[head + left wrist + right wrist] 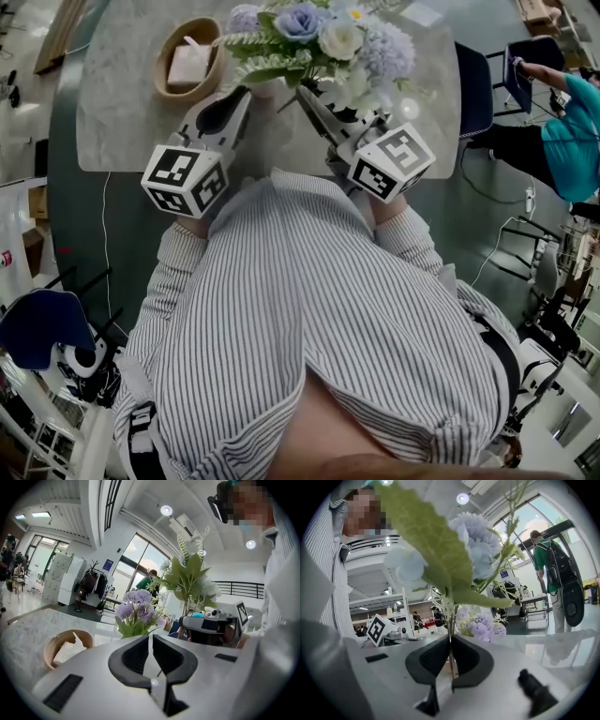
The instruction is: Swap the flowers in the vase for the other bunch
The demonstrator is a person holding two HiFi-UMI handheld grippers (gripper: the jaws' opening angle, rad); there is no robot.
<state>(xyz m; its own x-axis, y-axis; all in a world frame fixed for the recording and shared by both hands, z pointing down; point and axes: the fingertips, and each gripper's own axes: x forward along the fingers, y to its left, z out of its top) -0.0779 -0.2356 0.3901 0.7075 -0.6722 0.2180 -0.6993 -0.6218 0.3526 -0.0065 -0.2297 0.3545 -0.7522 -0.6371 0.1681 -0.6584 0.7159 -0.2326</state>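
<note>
Over the marble table [122,122] I hold two bunches of artificial flowers close together. The right gripper [307,96] [451,641] is shut on the thin stems of the blue-and-white bunch [347,42] [483,550], which rises upright from its jaws. To its left, the left gripper [239,97] [150,639] has its jaws pressed together at the base of the purple bunch [246,17] [137,611] [483,629]. A thin stem shows just under those jaws. The two grippers point inward toward each other. Blooms and leaves hide the vase.
A wicker basket [192,56] [65,644] with white tissue stands on the table to the left of the flowers. A dark chair [473,89] stands off the table's right edge, with a person in teal [572,131] beyond it. My striped shirt fills the lower head view.
</note>
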